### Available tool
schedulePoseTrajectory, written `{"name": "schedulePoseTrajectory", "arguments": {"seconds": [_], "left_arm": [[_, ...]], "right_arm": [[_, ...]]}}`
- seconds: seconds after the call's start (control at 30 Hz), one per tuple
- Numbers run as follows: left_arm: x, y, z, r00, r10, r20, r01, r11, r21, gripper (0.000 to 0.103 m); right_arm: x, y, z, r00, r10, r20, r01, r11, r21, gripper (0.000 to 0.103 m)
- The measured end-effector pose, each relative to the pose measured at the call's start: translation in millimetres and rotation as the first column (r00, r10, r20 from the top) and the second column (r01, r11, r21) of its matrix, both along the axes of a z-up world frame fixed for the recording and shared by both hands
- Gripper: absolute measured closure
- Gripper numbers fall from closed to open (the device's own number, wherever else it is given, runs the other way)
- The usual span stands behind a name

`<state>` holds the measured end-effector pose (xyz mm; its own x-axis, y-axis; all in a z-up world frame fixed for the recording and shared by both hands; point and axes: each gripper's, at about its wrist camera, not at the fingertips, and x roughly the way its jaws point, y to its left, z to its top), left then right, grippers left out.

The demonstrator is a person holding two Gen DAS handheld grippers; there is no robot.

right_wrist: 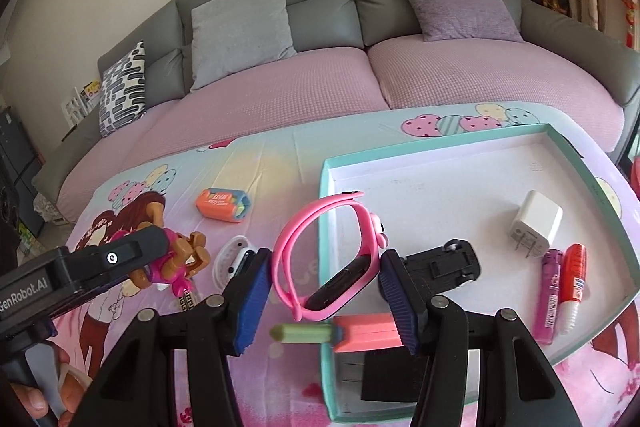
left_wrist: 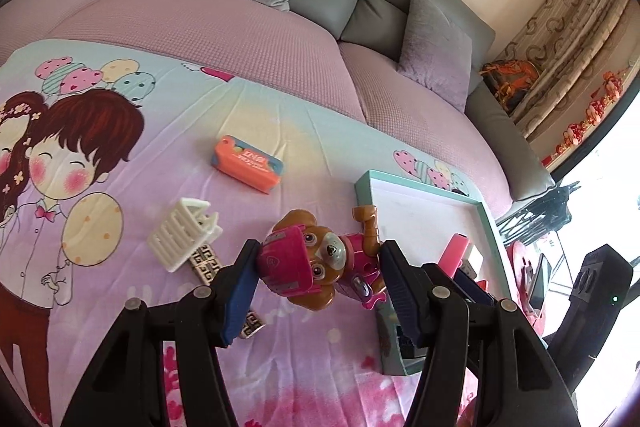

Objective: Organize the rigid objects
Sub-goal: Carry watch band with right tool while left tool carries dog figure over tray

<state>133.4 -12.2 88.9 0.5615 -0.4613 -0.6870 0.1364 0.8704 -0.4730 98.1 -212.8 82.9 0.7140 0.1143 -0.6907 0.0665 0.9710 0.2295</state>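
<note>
Pink pup toy [left_wrist: 316, 263] in left claw [left_wrist: 318, 291], prob.

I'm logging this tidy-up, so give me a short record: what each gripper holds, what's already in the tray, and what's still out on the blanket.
left gripper: shut on dog toy
right gripper: shut on pink watch
tray: white charger, toy car, two tubes
blanket: orange case, white rack

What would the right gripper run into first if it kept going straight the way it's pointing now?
Probably the white floor of the teal tray. The right gripper, gripping the pink watch, points down over the tray's left rim; depth is unclear.
</note>
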Motion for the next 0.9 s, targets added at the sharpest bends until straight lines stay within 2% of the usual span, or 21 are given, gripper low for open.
{"name": "schedulePoseTrajectory", "arguments": {"seconds": [0.4, 0.9], "left_arm": [[10, -65, 3, 0.996, -0.089, 0.012, 0.089, 0.996, -0.004, 0.041], [25, -133, -22, 0.979, -0.202, -0.023, 0.203, 0.979, 0.015, 0.041]], "right_arm": [[-11, -70, -3, 0.987, -0.159, -0.032, 0.160, 0.985, 0.058, 0.045], [-19, -119, -20, 0.955, -0.278, -0.104, 0.285, 0.957, 0.053, 0.045]]}}
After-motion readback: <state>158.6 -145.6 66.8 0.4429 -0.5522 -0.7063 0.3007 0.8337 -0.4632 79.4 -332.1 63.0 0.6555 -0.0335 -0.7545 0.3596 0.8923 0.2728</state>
